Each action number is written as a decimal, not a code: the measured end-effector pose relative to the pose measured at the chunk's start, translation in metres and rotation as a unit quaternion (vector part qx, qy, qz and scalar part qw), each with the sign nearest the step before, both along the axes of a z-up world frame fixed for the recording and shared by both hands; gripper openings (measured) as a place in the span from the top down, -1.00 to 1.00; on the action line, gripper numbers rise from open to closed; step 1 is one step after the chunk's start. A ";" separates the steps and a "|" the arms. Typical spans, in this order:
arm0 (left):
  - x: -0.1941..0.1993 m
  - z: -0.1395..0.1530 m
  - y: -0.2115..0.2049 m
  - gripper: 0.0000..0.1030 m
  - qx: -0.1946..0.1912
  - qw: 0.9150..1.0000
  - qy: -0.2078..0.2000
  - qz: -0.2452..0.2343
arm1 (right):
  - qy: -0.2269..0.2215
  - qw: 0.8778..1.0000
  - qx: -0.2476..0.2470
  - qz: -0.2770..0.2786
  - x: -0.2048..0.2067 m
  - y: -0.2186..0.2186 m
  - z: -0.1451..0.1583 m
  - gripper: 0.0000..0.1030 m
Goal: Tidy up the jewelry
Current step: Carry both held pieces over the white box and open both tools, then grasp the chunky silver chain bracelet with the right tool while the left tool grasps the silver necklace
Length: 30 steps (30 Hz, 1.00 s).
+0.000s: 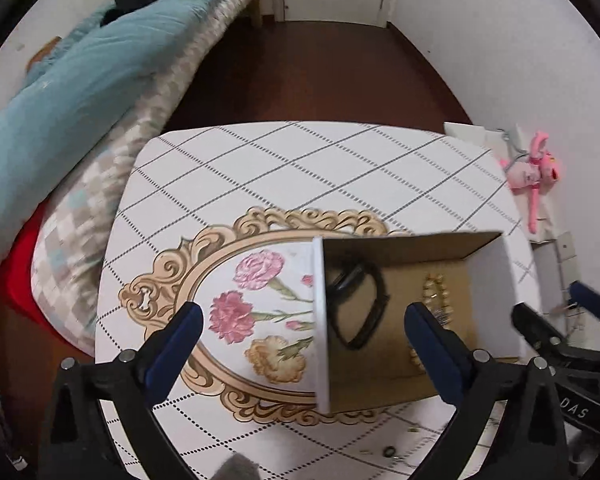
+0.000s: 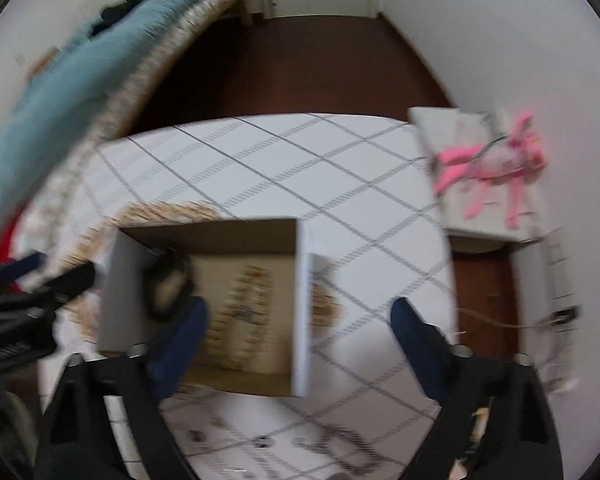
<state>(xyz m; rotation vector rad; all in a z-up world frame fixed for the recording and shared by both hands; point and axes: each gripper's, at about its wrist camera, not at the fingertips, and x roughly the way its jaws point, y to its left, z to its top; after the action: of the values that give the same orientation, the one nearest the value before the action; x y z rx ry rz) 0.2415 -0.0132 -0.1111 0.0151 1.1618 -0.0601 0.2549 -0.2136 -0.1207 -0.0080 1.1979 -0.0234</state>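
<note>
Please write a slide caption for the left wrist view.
Open left tool above cardboard box holding black band and beaded bracelet.

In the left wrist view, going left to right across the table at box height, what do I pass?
Painted flowers on the table → white box wall → black watch inside the box → gold bead bracelet → the box's right wall → right gripper.
</note>
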 end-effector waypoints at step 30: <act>-0.093 0.070 -0.006 -1.00 0.024 0.994 -0.109 0.016 | -0.113 0.992 -0.041 -0.032 -0.098 -0.004 0.069 -0.96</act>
<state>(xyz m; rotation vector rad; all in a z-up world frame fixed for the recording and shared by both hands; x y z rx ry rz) 0.1484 -0.0194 -0.0406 0.0452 0.9447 -0.0025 0.1573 -0.2177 -0.0521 -0.0369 0.9694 -0.1269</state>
